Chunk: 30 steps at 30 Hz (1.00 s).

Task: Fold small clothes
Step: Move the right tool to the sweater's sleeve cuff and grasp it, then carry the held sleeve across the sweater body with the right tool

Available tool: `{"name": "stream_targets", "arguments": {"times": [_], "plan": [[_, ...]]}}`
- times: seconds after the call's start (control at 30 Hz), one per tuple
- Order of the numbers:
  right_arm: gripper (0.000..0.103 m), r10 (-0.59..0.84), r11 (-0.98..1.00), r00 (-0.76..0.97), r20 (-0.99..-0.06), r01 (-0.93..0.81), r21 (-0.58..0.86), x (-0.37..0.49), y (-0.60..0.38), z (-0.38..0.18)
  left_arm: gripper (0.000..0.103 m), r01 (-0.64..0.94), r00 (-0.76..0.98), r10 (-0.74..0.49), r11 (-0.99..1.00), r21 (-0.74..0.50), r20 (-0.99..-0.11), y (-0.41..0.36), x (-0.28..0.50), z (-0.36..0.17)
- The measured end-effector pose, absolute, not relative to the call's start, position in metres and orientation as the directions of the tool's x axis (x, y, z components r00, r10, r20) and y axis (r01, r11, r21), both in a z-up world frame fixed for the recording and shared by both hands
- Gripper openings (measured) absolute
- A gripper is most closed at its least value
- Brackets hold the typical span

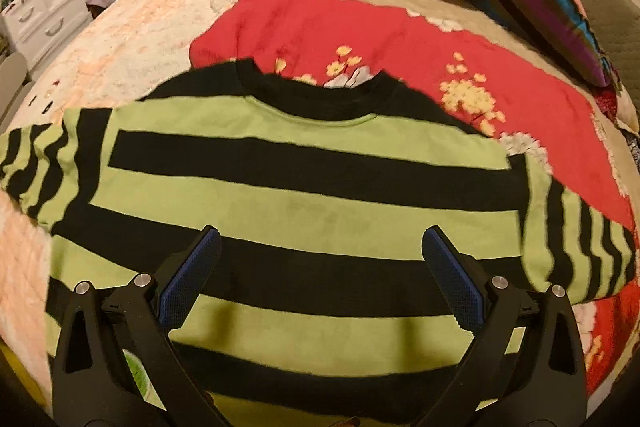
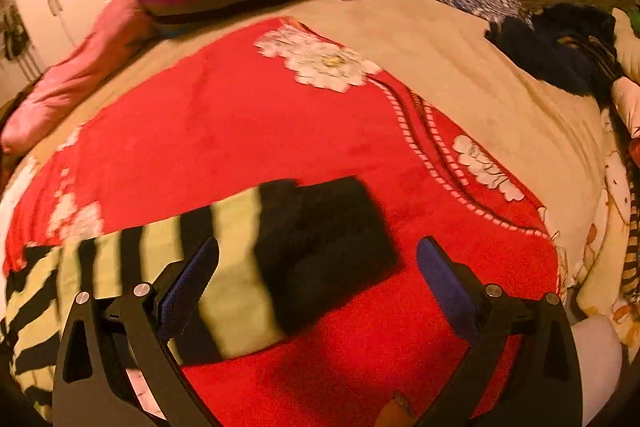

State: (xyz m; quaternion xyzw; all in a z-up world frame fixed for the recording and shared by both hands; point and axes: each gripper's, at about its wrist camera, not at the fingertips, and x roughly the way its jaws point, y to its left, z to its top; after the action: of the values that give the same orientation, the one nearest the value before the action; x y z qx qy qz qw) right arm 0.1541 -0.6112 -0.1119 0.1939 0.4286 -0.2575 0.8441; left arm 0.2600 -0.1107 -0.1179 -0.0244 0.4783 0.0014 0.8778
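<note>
Barely begun: striped sweater (image 1: 304,183) spread flat, unfolded, on red blanket (image 1: 360,31), directly beneath left gripper (image 1: 320,267); spread wide, empty; right gripper (image 2: 318,279) likewise agape, holding nothing, over blurred sleeve (image 2: 248,267), seemingly its cuff; every fold left.

Left tool (image 1: 322,253) agape — above flat striped sweater (image 1: 304,183).
</note>
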Motion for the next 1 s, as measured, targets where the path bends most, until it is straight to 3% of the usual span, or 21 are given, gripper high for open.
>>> {"name": "stream_targets", "arguments": {"times": [0.07,0.37,0.43,0.47,0.53,0.7,0.83,1.0], "plan": [[0.099,-0.288,0.786,0.477,-0.83,0.613,0.08,0.157,-0.622,-0.122,0.095,-0.019,0.542,-0.016,0.999,-0.031,-0.841,-0.109,0.261,-0.129],[0.097,-0.143,0.775,0.515,-0.845,0.589,0.228,0.162,-0.649,-0.156,0.095,0.021,0.517,-0.008,1.0,0.003,-0.856,-0.105,0.265,-0.163],[0.081,-0.131,0.791,0.523,-0.843,0.568,0.229,0.165,-0.644,-0.156,0.095,0.027,0.518,0.002,0.999,0.018,-0.856,-0.106,0.265,-0.167],[0.068,-0.115,0.795,0.528,-0.841,0.556,0.24,0.167,-0.643,-0.156,0.095,0.032,0.52,0.009,0.999,0.03,-0.854,-0.108,0.265,-0.168],[0.06,-0.1,0.8,0.529,-0.843,0.546,0.248,0.17,-0.639,-0.156,0.095,0.039,0.527,0.018,0.998,0.046,-0.849,-0.11,0.264,-0.17],[0.019,-0.036,0.782,0.606,-0.795,0.512,0.355,0.165,-0.639,-0.141,0.095,0.039,0.555,0.016,0.998,0.045,-0.832,-0.11,0.261,-0.173],[0.012,0.004,0.797,0.691,-0.723,0.435,0.42,0.162,-0.614,-0.105,0.095,0.039,0.565,0.019,0.998,0.049,-0.825,-0.11,0.259,-0.172],[0.009,0.155,0.816,0.766,-0.624,0.257,0.518,0.185,-0.556,-0.059,0.095,0.041,0.565,0.002,0.999,0.031,-0.825,-0.106,0.257,-0.166]]}}
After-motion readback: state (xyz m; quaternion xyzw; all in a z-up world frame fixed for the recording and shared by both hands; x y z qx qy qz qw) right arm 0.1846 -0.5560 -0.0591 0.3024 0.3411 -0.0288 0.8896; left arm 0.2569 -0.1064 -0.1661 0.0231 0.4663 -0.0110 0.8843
